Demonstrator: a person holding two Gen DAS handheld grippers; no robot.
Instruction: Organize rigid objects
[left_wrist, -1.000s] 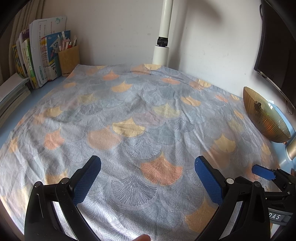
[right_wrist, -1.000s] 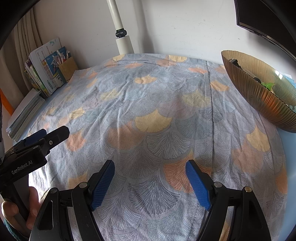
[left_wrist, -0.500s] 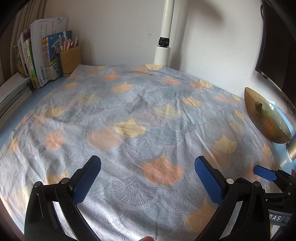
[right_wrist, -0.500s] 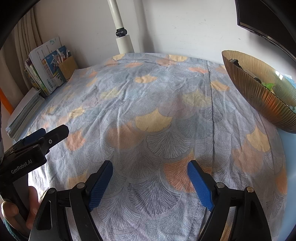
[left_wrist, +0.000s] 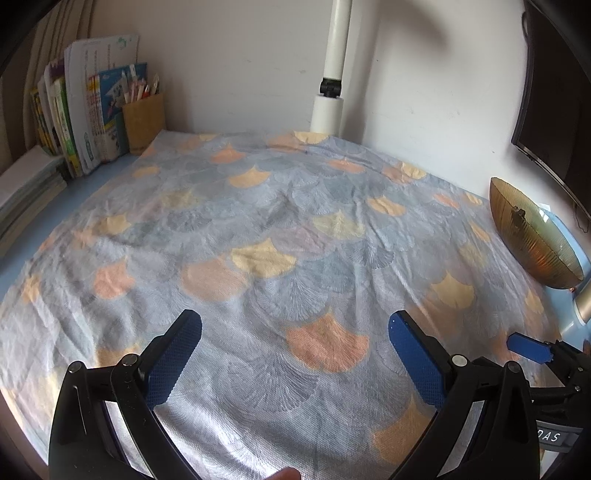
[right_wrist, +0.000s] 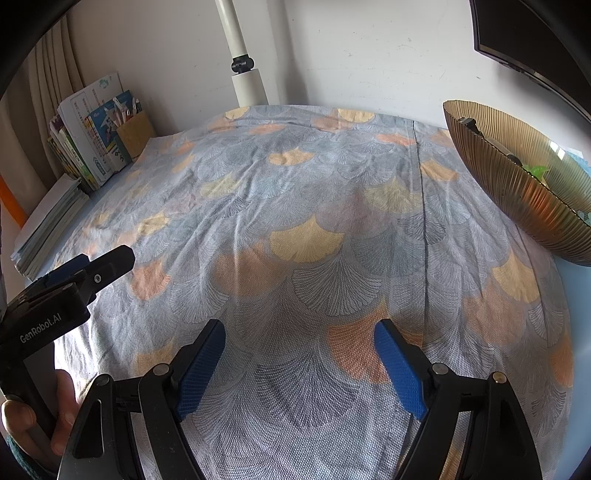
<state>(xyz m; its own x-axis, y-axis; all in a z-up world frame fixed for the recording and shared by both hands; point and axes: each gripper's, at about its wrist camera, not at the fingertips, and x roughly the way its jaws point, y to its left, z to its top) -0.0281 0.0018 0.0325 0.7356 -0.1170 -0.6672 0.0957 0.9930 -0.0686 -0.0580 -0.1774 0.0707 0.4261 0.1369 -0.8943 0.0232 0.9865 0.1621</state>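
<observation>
Rigid objects lie in the ribbed bowl (right_wrist: 517, 192) at right of the frame, on your desk (right_wrist: 576, 288). Both left tool (left_wrist: 294, 354) and right tool (right_wrist: 299, 362) are released, grasping nothing. Reaching carelessly could tip this bowl.

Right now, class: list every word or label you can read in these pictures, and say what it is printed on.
"GenRobot.AI": on the side of the left gripper, seen from the right wrist view.
"DAS": partial label on the right gripper, cut off at the frame edge.
Covers of the books: printing too small and blurred to read.
</observation>
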